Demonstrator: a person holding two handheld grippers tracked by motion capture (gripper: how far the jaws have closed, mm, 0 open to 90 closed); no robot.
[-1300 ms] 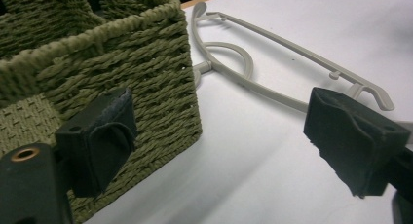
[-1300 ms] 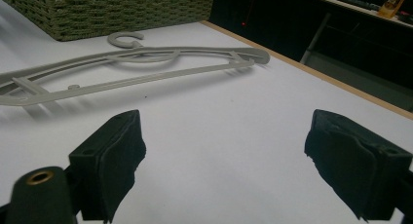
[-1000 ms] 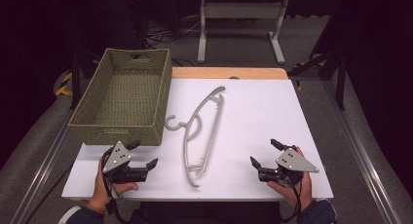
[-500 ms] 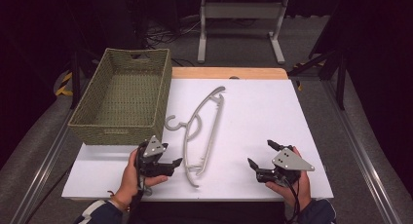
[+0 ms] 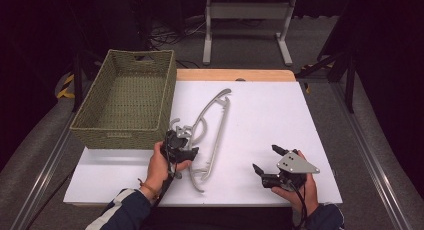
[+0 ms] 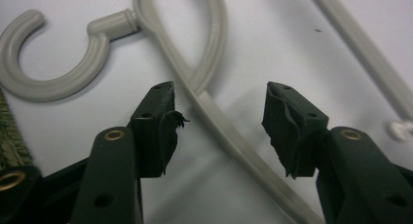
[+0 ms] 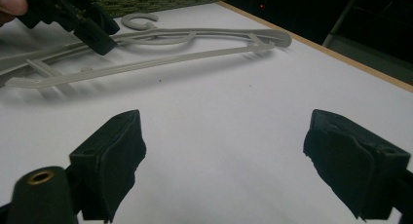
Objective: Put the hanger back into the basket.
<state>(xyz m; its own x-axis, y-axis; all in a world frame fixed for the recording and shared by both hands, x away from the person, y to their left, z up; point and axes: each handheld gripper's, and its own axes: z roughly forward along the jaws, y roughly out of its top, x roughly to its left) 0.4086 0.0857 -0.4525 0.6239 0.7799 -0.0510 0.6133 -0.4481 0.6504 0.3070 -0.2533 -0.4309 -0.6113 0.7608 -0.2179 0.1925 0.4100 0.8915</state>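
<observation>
On the white bench [image 5: 260,115], a pale grey plastic clothes hanger [image 5: 212,125] is laid flat just beside a green woven basket [image 5: 125,102], within easy reach for lifting in. The left gripper [image 6: 219,114] is set astride the hanger's arm below the hook; its jaws have just been closing but are not yet pressed on it. The right gripper [image 5: 267,165] is held well apart, its jaws wide and empty, presumably in reserve. The room beyond is dark, and a metal frame [image 5: 245,20] can be made out.

An empty green woven basket [image 5: 125,102] sits on the white table [image 5: 280,120], left side.
</observation>
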